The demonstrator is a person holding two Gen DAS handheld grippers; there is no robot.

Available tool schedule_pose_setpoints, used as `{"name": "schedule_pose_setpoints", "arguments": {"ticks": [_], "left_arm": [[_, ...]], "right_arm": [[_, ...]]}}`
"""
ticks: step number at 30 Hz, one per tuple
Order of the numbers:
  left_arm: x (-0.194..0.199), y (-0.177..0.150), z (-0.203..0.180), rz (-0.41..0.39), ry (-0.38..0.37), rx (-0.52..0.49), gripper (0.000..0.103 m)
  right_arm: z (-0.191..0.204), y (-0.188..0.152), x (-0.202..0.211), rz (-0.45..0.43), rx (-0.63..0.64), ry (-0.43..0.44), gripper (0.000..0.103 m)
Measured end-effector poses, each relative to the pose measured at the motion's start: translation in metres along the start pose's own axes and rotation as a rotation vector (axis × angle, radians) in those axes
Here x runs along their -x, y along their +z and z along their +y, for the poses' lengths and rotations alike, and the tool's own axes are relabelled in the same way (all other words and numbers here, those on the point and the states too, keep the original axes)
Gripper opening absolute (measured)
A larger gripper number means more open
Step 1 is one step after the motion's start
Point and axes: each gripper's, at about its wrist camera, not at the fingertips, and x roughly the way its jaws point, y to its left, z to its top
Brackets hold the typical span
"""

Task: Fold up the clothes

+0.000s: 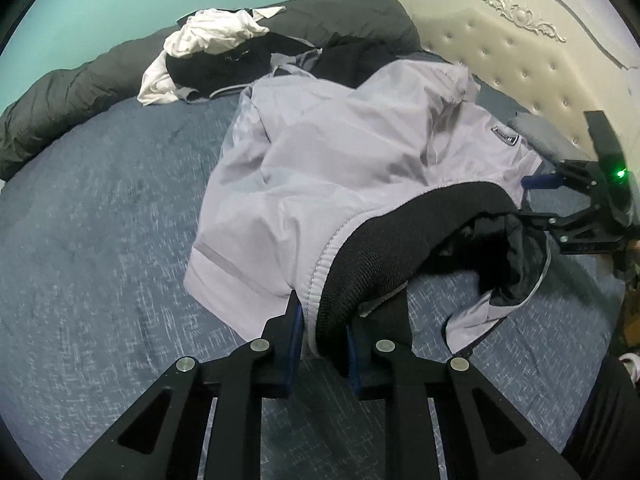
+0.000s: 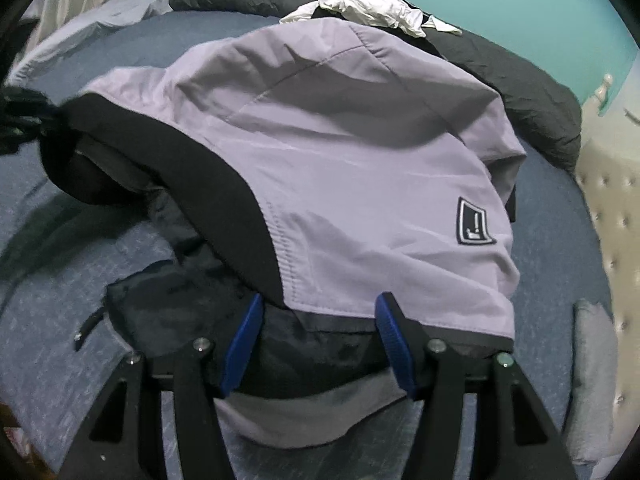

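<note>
Jacket (image 1: pixel 344 168) lies on bed (image 1: pixel 100 208). Left tongs (image 1: pixel 324 320) pinch its black hem at 6 o'clock; right tongs (image 2: pixel 320 308) stand half open around its edge.

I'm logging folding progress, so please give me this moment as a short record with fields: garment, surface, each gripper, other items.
garment: lavender jacket with black collar band, hem end lifted off the bed, unfolded
surface: blue bedsheet
left gripper: jaws narrow, pinching the jacket's black-banded edge
right gripper: jaws wide, jacket hem between the blue pads; whether they press on it is unclear
other items: white garment on a dark duvet at the far side; cream tufted headboard
fold status: not yet folded
</note>
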Motion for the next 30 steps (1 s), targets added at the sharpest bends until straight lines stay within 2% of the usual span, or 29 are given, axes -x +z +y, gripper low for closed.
{"name": "schedule_pose_setpoints", "arguments": {"ticks": [2, 3, 4, 6, 7, 10, 11, 12, 14, 16, 18, 19, 20, 21, 22, 26, 30], "left_arm": [[0.002, 0.001, 0.003, -0.001, -0.003, -0.004, 0.019], [0.004, 0.003, 0.004, -0.002, -0.003, -0.007, 0.019], [0.006, 0.003, 0.005, -0.003, -0.003, -0.009, 0.019], [0.01, 0.004, 0.006, -0.007, -0.002, -0.014, 0.019], [0.012, 0.005, 0.007, -0.009, -0.002, -0.016, 0.019], [0.021, 0.007, 0.007, -0.015, 0.003, -0.018, 0.019], [0.024, 0.008, 0.008, -0.019, 0.003, -0.016, 0.019], [0.026, 0.009, 0.008, -0.022, -0.001, -0.016, 0.019], [0.026, 0.01, 0.008, -0.018, 0.0, -0.022, 0.019], [0.024, 0.01, 0.007, -0.008, -0.004, -0.026, 0.019], [0.021, 0.007, 0.005, 0.003, -0.01, -0.026, 0.019], [0.018, 0.006, 0.005, 0.009, -0.014, -0.024, 0.019], [0.016, 0.006, 0.004, 0.011, -0.017, -0.021, 0.019], [0.014, 0.005, 0.004, 0.011, -0.019, -0.017, 0.019], [0.013, 0.005, 0.004, 0.01, -0.022, -0.012, 0.019], [0.013, 0.007, 0.005, 0.001, -0.033, -0.001, 0.019], [0.013, 0.006, 0.006, 0.0, -0.031, -0.011, 0.019]], "right_arm": [[0.0, 0.004, 0.0, -0.014, 0.003, -0.021, 0.06], [0.0, 0.005, 0.001, -0.023, 0.001, -0.024, 0.056], [0.0, 0.007, 0.004, -0.038, -0.001, -0.022, 0.046], [-0.001, 0.011, 0.013, -0.08, -0.002, -0.021, 0.042], [-0.001, 0.012, 0.017, -0.098, -0.002, -0.019, 0.033], [-0.003, 0.019, 0.025, -0.109, 0.004, -0.032, 0.015], [-0.006, 0.02, 0.029, -0.12, -0.003, -0.045, 0.01], [-0.013, 0.023, 0.036, -0.138, -0.025, -0.05, 0.009], [-0.019, 0.03, 0.037, -0.163, -0.066, -0.044, 0.009], [-0.012, 0.041, 0.031, -0.152, -0.059, -0.011, 0.009], [-0.004, 0.035, 0.034, -0.14, -0.045, 0.018, 0.009], [0.0, 0.046, 0.025, -0.127, -0.052, 0.066, 0.014], [0.006, 0.043, 0.024, -0.115, -0.052, 0.096, 0.022], [0.013, 0.04, 0.022, -0.105, -0.049, 0.122, 0.041], [0.02, 0.038, 0.018, -0.1, -0.022, 0.125, 0.053], [0.044, 0.033, 0.004, -0.074, 0.059, 0.117, 0.053], [0.049, 0.037, -0.006, -0.063, 0.084, 0.042, 0.053]]}}
